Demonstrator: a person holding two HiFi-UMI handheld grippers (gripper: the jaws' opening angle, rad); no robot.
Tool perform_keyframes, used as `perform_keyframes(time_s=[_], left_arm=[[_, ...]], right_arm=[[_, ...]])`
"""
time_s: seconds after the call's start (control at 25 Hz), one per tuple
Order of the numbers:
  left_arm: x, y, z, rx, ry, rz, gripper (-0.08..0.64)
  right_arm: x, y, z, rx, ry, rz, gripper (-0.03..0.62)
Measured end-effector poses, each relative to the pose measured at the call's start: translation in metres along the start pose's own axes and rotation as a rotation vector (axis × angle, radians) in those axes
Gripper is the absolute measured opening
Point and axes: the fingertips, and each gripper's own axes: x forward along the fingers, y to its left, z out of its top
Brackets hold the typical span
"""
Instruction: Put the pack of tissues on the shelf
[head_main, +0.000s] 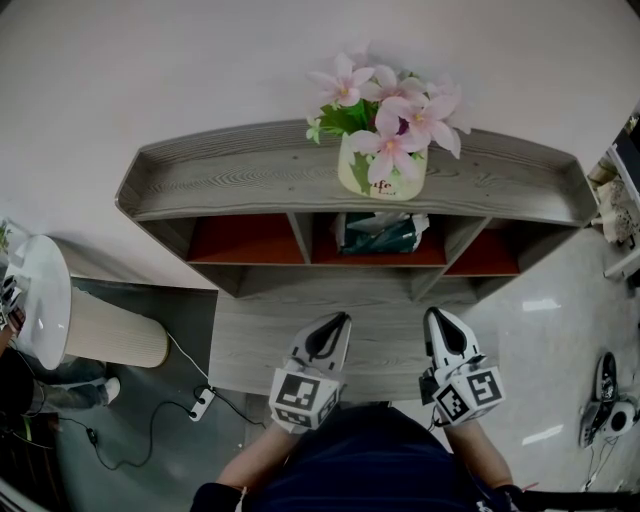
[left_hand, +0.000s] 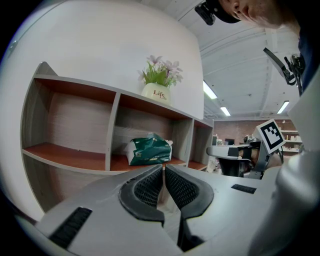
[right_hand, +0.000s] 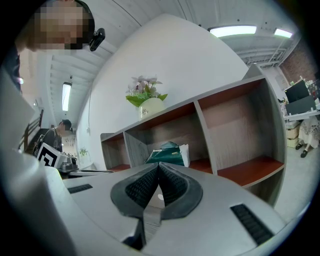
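Note:
The green pack of tissues (head_main: 379, 235) lies in the middle compartment of the grey wooden shelf (head_main: 240, 180), on its red-brown board. It also shows in the left gripper view as the tissue pack (left_hand: 149, 150) and in the right gripper view as the pack (right_hand: 167, 154), straight beyond the jaws. My left gripper (head_main: 337, 322) and right gripper (head_main: 436, 317) hover side by side over the lower wooden ledge, well short of the pack. Both are shut, pads together, with nothing held. The left gripper (left_hand: 163, 167) and the right gripper (right_hand: 158, 165) point level at the shelf.
A cream vase of pink flowers (head_main: 385, 130) stands on the shelf top above the middle compartment. The left (head_main: 245, 240) and right (head_main: 490, 252) compartments hold nothing. A white round table (head_main: 40, 300) and cables (head_main: 200, 403) lie at the left; gear (head_main: 605, 400) sits on the floor at right.

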Motion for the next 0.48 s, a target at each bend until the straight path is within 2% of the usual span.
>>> perform_keyframes(time_s=[0.48], left_arm=[[0.0024,0.0065,0.0009,0.005,-0.008,0.001,0.029]], right_arm=[[0.0049,0.0004,0.0004,-0.004,-0.006,-0.001,0.011]])
